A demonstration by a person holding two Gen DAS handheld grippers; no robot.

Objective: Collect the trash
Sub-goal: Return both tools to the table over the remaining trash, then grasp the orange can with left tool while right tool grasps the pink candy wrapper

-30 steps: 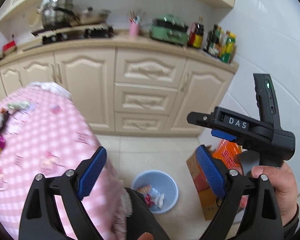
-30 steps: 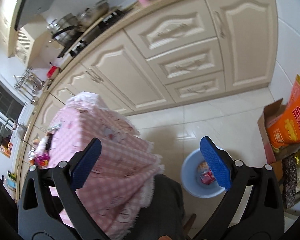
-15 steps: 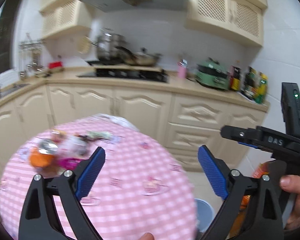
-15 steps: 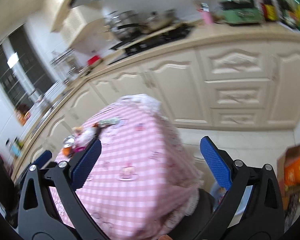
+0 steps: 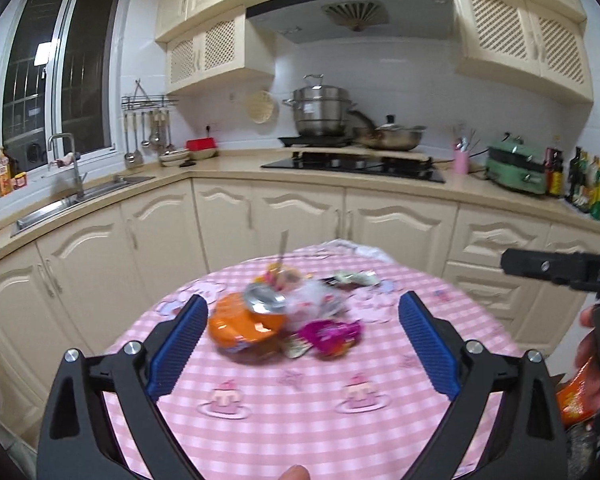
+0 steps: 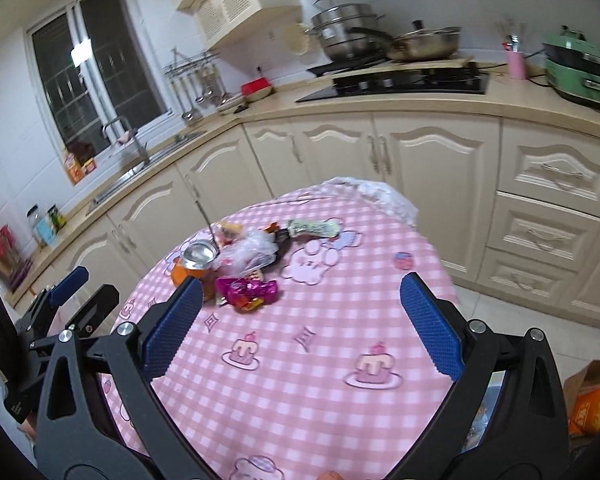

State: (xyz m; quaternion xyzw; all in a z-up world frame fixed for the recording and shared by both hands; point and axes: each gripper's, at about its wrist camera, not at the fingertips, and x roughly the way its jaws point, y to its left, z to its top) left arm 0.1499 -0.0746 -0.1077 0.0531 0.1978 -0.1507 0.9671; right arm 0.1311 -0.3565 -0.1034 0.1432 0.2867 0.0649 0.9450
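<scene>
A small pile of trash lies on the round table with a pink checked cloth (image 5: 300,420): an orange can (image 5: 244,326) (image 6: 194,266), a magenta wrapper (image 5: 330,334) (image 6: 248,290), a crumpled clear bag (image 6: 252,252) and a green wrapper (image 6: 312,228). My left gripper (image 5: 302,300) is open above the near side of the table, and the pile shows between its blue pads. My right gripper (image 6: 302,282) is open too, with the pile ahead and to its left. Neither holds anything. The left gripper (image 6: 86,292) shows at the left edge of the right wrist view.
Cream cabinets (image 6: 432,176) and a counter run behind the table, with a hob and pots (image 5: 352,164), a sink (image 5: 72,196) and a green appliance (image 5: 516,172). A cardboard box with an orange pack (image 6: 592,396) stands on the floor at the right. A hand (image 5: 596,344) holds the right gripper.
Both views have swung up from the blue bin on the floor to the tabletop, and the trash pile now sits ahead of both grippers. Both grippers stay open.
</scene>
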